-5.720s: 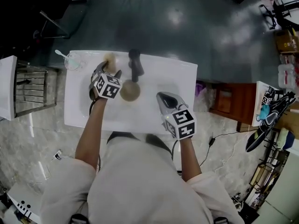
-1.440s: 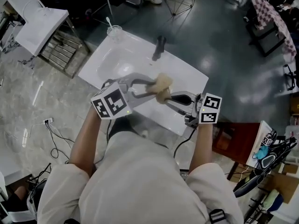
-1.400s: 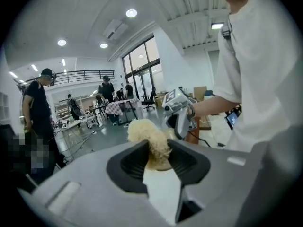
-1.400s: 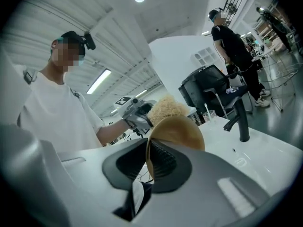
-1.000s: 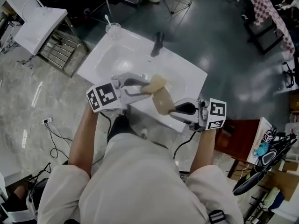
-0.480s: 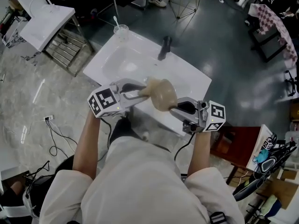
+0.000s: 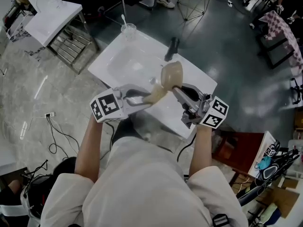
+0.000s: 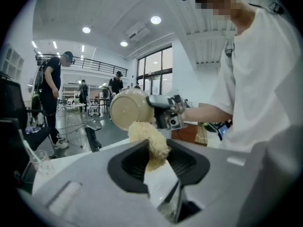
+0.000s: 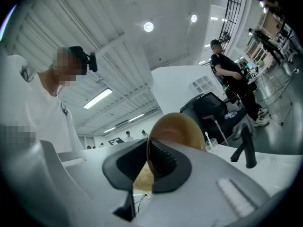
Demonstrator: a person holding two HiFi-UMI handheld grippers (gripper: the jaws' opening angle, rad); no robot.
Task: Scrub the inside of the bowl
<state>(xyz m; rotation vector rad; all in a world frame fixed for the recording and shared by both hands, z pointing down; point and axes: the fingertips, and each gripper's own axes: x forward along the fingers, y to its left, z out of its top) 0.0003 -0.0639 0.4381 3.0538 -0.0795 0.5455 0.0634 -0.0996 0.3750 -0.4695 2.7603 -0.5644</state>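
Gripping bowl (image 7: 171, 74) by its rim with right gripper (image 7: 176, 90); just been closing tighter, with the rim between the pads. Holding it up on edge over the right part of white sink (image 7: 124, 60), well clear of the basin.

Pinching tan scrub pad (image 7: 155, 95) in left gripper (image 7: 147, 97), closed on it, with most of the pad sticking out past the tips. Keeping pad just near-left of the bowl's lower edge; can't tell whether touching.

From left gripper view: seeing a pale round face of the bowl turned toward that camera, pad right below it. From right gripper view: seeing brown bowl wall rising above the clamped pads.

Beyond: black faucet (image 7: 171, 48) at far edge of sink, clear glass (image 7: 128, 30) with spoon (image 7: 124, 20) at far-left corner, metal rack (image 7: 71, 44) further left.
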